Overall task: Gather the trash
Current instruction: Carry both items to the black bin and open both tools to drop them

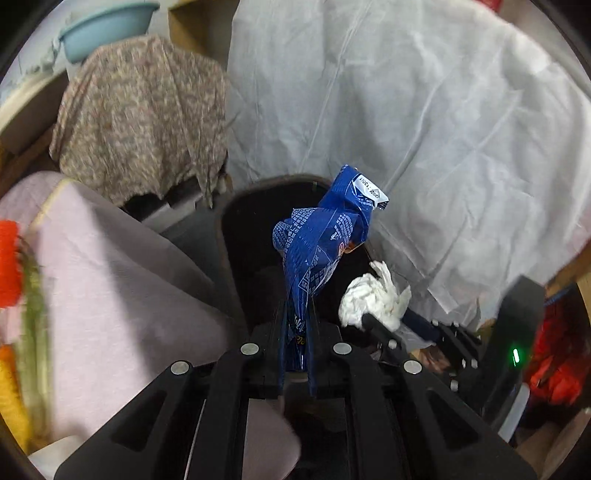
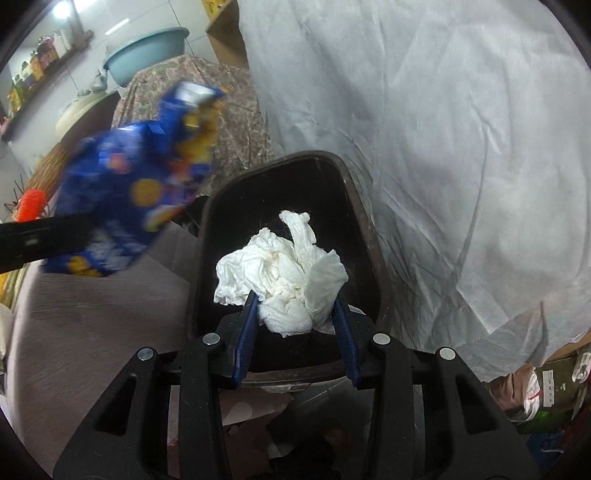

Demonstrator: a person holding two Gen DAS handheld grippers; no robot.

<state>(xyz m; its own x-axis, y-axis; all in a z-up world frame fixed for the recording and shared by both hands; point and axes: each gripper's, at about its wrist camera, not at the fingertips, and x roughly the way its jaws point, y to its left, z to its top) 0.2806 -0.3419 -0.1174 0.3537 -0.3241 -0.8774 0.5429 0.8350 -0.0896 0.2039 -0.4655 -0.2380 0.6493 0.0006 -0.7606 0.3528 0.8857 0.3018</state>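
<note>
My left gripper (image 1: 296,314) is shut on a crumpled blue snack wrapper (image 1: 321,240), held upright over the dark brown trash bin (image 1: 236,236). The wrapper also shows blurred in the right wrist view (image 2: 136,184), left of the bin. My right gripper (image 2: 295,299) is shut on a crumpled white tissue wad (image 2: 284,273), held over the bin's opening (image 2: 364,221). In the left wrist view the tissue (image 1: 373,299) and the right gripper sit to the right of the wrapper. The bin's inside is dark; its contents are hidden.
A large white sheet (image 1: 424,129) hangs behind and right of the bin. A floral cloth (image 1: 144,114) and a blue basin (image 1: 107,26) are at back left. A pink cushion (image 1: 110,295) lies left of the bin. Clutter and bags (image 2: 546,387) sit at right.
</note>
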